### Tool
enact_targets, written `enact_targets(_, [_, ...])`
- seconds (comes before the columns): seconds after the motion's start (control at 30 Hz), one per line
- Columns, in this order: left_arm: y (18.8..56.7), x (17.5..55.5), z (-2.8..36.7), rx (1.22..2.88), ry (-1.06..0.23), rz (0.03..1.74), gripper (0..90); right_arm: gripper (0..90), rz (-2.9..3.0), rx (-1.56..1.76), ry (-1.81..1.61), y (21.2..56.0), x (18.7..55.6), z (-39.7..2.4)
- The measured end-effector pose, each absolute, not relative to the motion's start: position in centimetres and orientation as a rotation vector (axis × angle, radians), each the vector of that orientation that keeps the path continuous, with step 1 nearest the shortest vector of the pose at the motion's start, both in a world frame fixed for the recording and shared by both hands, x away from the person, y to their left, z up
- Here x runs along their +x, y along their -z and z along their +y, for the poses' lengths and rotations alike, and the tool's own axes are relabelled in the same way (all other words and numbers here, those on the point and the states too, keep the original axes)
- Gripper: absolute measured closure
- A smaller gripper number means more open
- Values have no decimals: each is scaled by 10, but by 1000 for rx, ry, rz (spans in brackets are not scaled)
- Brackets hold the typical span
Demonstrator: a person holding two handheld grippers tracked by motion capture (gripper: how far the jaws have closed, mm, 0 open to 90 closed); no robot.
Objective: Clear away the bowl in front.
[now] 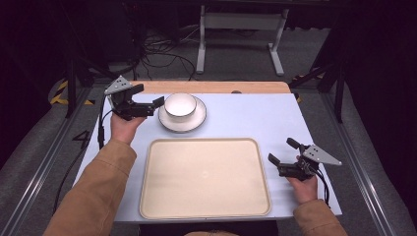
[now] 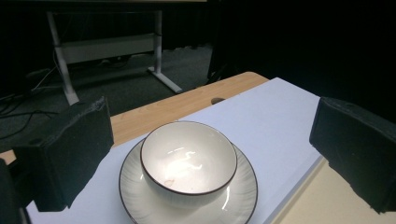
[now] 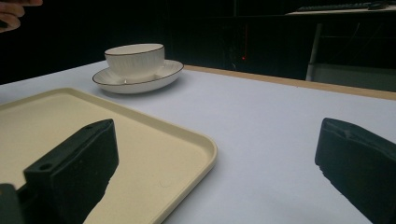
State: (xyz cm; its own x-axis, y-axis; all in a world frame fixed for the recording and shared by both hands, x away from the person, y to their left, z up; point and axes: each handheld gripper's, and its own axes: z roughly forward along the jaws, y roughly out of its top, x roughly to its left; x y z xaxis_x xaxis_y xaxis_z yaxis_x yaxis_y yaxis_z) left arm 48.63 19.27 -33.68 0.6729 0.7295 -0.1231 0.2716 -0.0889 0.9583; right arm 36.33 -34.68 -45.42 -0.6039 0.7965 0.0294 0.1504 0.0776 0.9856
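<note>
A white bowl with a dark rim stands on a matching white plate at the back of the table, left of centre. My left gripper is open just left of the bowl and slightly above the plate, touching neither. In the left gripper view the bowl and plate lie ahead between the wide-apart jaws of that gripper. My right gripper is open and empty near the tray's right edge. From the right gripper the bowl is seen far off.
A large cream tray lies empty at the front centre of the pale blue table. A wooden strip runs along the far edge. Beyond stand a white desk frame and floor cables.
</note>
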Motion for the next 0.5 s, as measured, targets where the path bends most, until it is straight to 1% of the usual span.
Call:
enact_targets(0.13, [336,494,185,1688,-482,824,4,0,1827,935,-1566,454,363,-347])
enact_targets(0.23, [335,499,177,1758,-463,823,17,0,1827,935,-1568,454,363,-346])
enact_targets(0.5, [332,503,167,1802,-466,809,97,0,1831,934,-1575,454,363,-347])
